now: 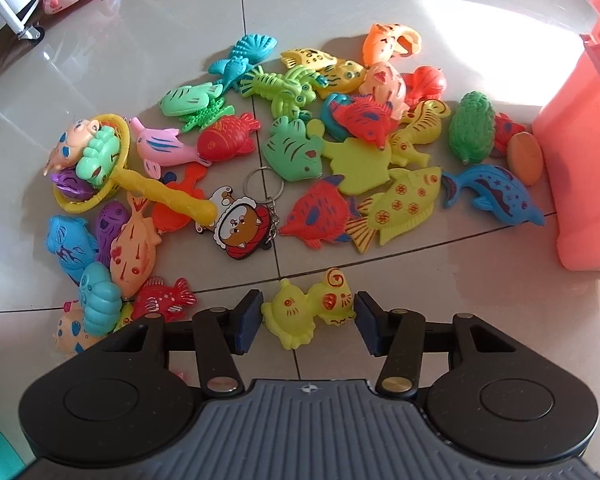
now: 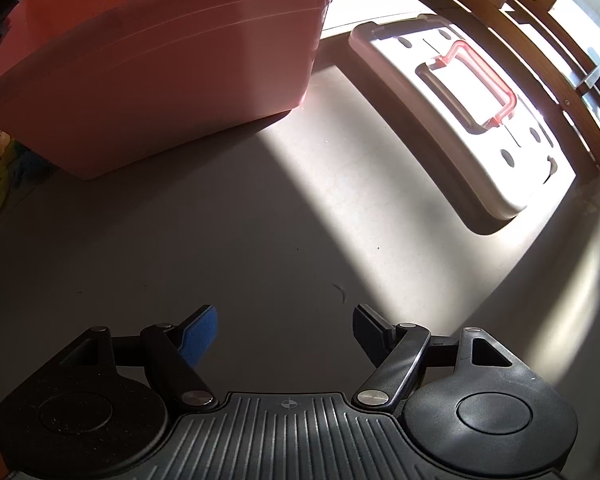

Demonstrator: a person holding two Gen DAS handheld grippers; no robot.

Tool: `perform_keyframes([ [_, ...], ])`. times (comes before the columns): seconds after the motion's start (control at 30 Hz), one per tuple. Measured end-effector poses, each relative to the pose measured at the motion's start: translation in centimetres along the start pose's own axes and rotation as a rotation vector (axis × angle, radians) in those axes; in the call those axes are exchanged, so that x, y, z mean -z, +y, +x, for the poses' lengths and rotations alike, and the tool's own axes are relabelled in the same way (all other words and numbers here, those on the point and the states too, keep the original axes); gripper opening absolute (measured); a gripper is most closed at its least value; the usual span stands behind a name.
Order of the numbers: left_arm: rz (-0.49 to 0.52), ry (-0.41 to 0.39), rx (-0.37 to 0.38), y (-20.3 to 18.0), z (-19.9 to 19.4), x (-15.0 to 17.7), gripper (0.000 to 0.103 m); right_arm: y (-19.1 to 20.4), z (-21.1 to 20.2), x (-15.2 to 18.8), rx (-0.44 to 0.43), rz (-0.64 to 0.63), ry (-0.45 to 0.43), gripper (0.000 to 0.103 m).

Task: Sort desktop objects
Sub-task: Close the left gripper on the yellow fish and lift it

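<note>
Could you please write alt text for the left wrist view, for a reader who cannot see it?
The left tool grips a yellow toy fish between its blue pads, just above a tiled floor. Beyond lies a heap of colourful plastic sea-animal toys, a cartoon keychain, and a pink bin at right.

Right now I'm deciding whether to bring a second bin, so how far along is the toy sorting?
Barely started. Nothing visibly sorted: the orange bin shows only its outer wall, contents hidden. In hand: the left gripper is closed on a yellow toy fish. The right gripper is open and empty. Left: the toy pile, keychain and scoop net.
</note>
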State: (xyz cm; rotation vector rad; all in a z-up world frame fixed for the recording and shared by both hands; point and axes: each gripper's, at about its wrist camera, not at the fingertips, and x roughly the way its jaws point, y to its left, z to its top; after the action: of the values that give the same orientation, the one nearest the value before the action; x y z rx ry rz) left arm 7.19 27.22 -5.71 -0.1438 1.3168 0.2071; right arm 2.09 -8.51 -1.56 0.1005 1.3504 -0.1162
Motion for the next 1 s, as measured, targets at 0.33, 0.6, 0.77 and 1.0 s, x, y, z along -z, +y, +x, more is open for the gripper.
perform_keyframes([
  [0.33,0.108,-0.054,0.038,-4.1,-6.4,1.4,0.052,-1.0,-2.4,0.1,-0.011,0.014,-0.014,0.072],
  [0.6,0.225,-0.103,0.079,-9.4,-12.6,4.5,0.052,-3.2,-5.8,0.4,-0.038,0.042,-0.045,0.072],
  [0.77,0.299,-0.134,0.087,-12.3,-15.7,5.9,0.052,-4.8,-7.7,0.8,-0.056,0.075,-0.075,0.074],
  [1.0,0.373,-0.188,0.112,-16.7,-19.3,6.3,0.052,-6.8,-10.0,1.8,-0.076,0.095,-0.110,0.074],
])
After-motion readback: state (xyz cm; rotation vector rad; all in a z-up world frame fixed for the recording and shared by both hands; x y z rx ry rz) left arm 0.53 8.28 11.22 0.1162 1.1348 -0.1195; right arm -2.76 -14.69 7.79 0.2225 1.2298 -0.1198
